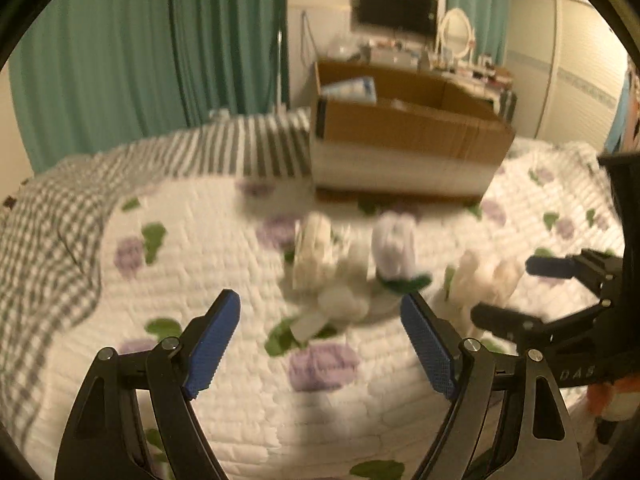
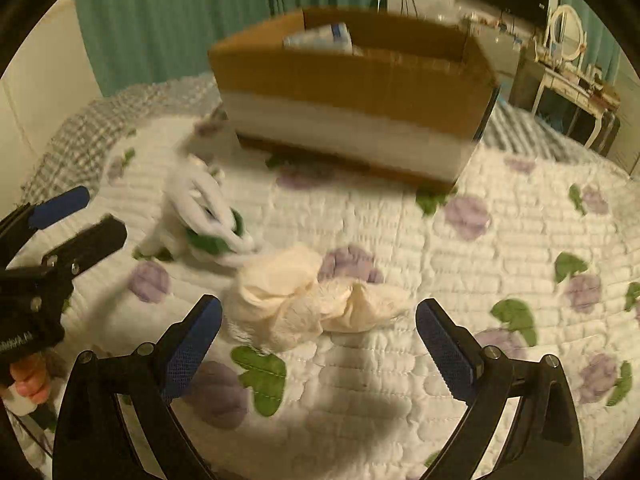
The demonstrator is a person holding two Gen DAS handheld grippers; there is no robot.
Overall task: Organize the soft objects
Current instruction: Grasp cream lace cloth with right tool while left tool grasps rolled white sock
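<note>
- Bedding at the far left: a grey checked blanket [image 1: 44, 240] lies along the edge of the flowered quilt [image 1: 200, 216]; neither is what the tongs are after.
- The left gripper [image 1: 320, 336] hangs over the quilt with its blue pads spread wide and nothing between them. A white-and-green soft toy [image 1: 394, 256] lies ahead of it, a little right of its midline, among paler pieces too blurred to separate.
- In the right wrist view the same toy [image 2: 208, 216] sits up and to the left, close to the left gripper's tips [image 2: 76, 220], so the left hand looks the nearer one for it.
- The cream fabric bundle [image 2: 304, 304] lies on the quilt directly ahead of the right gripper [image 2: 318, 340], slightly left of centre. Its long axis runs across the view, from the bulky left end to the thin right tail, roughly in line with the gap between the pads.
- The right gripper is likewise spread wide and empty. As I judge it, a short forward and downward reach would bring the pads either side of the bundle's bulk; pinching along that axis may catch only loose folds.
- The cardboard box [image 2: 352, 92] stands open-topped on the quilt beyond both soft things, well apart from the tongs, probably the place to put them.
</note>
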